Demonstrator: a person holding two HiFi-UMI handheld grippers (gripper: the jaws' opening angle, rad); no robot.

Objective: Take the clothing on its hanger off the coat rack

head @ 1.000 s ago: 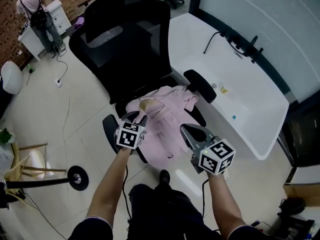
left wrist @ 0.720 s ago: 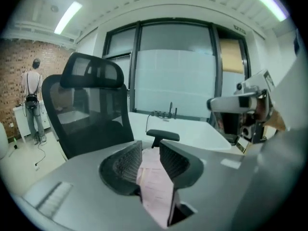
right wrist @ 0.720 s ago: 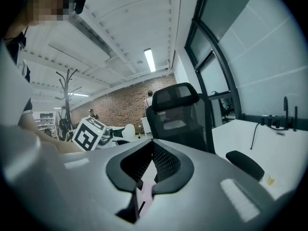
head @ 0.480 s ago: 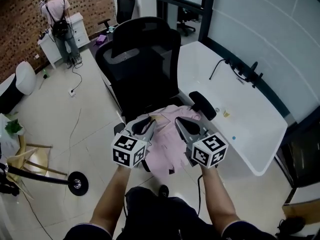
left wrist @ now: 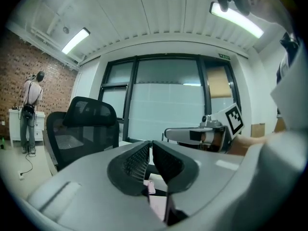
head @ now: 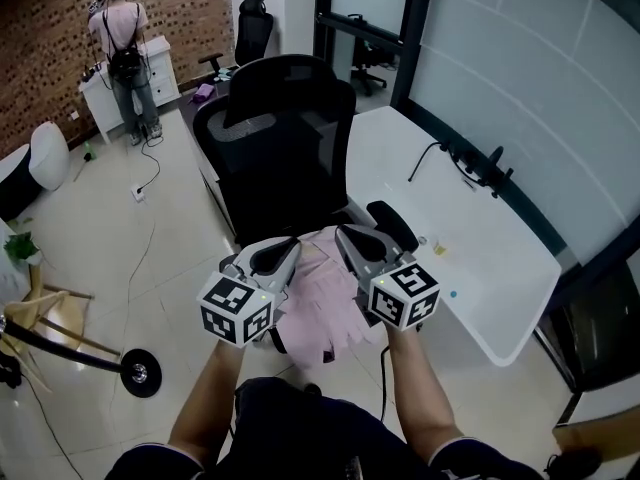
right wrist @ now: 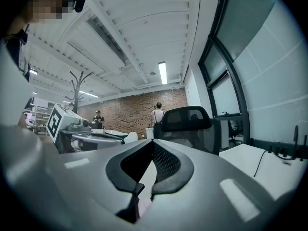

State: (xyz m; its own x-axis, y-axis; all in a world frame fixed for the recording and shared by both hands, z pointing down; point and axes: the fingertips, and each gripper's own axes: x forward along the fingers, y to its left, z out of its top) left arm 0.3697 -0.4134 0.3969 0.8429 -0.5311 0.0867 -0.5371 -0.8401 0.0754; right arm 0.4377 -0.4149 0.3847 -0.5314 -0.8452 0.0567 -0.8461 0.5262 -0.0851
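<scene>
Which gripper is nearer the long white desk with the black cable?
Right. The right gripper hovers just beside the long white desk; the left gripper, jaws closing on nothing, hangs farther off, across the pink cloth garment.

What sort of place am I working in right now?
Most likely an open-plan office: a black mesh office chair stands beside a long white desk, glass partitions run behind them, and a brick wall closes the far end.

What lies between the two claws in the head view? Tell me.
The pink clothing, lying on the chair, shows between the left claw, empty and closing, and the right claw in the head view.
</scene>
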